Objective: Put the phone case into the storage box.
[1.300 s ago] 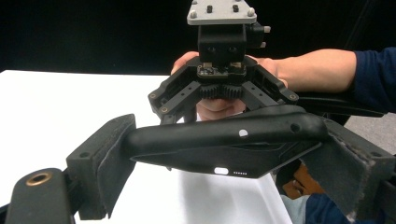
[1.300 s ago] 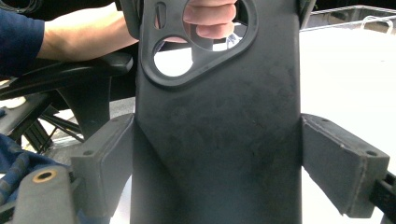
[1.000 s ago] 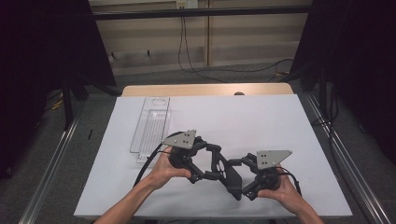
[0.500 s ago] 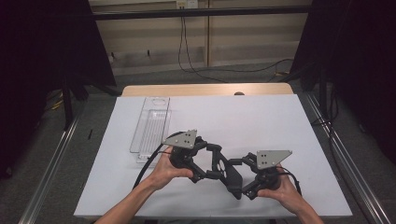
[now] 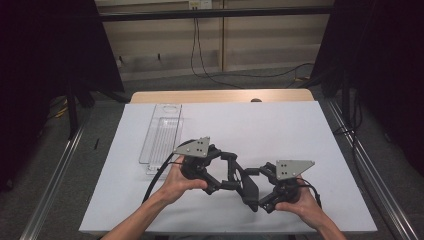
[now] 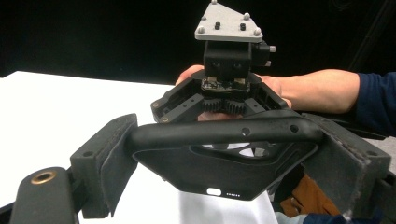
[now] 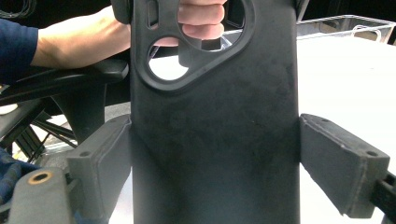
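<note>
- Black phone case [image 5: 245, 182] is suspended between both grippers above the white worktop [image 5: 280, 130], near the worktop's front edge.
- Left gripper [image 5: 227, 172]: the fingers [image 6: 112, 158] clamp the case across its width, the pads bearing on both long edges; the case's camera-cutout end points towards this gripper.
- Right gripper [image 5: 257, 197]: the fingers [image 7: 100, 156] straddle the case; the left pad sits against its edge, while a narrow gap shows at the right pad, so a firm pinch cannot be confirmed.
- Clear plastic tray [image 5: 161, 137] lies on the worktop's left side, well apart from the case.
</note>
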A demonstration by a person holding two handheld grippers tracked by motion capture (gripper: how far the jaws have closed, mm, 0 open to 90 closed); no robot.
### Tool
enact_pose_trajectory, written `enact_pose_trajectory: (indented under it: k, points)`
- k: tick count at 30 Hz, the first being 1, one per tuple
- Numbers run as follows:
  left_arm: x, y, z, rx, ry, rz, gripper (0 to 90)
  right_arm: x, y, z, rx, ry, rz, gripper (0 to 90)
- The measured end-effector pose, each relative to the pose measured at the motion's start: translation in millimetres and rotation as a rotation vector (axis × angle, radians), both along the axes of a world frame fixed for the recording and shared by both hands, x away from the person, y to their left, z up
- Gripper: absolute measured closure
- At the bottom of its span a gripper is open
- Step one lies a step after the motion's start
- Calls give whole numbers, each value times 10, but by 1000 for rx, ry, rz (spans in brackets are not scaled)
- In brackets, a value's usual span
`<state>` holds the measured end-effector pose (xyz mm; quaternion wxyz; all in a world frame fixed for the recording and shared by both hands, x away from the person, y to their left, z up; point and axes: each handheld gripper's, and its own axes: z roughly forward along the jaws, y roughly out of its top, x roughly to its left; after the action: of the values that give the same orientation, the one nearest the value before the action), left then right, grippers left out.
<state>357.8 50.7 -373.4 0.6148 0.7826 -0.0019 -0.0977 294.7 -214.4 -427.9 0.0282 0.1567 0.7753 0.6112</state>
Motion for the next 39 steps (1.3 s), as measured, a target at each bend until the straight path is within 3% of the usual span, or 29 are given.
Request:
enact_pose_trajectory:
  k: [8,18,23,27,30,39]
  points:
    - [27,32,25,4,8,35,145,11,-12,-4,15,25,-25,85]
    - [93,137,78,13,23,117,145,11,-55,9,26,29,-94,10]
    - [120,191,102,20,25,164,145,-1,-118,32,9,-1,-192,0]
    - [133,226,116,24,32,190,145,-66,-161,13,15,-83,-331,0]
    - [146,250,124,25,30,206,145,-64,-193,11,20,-49,-350,0]
    - [163,307,147,32,28,254,145,-62,-228,14,4,-47,-422,0]
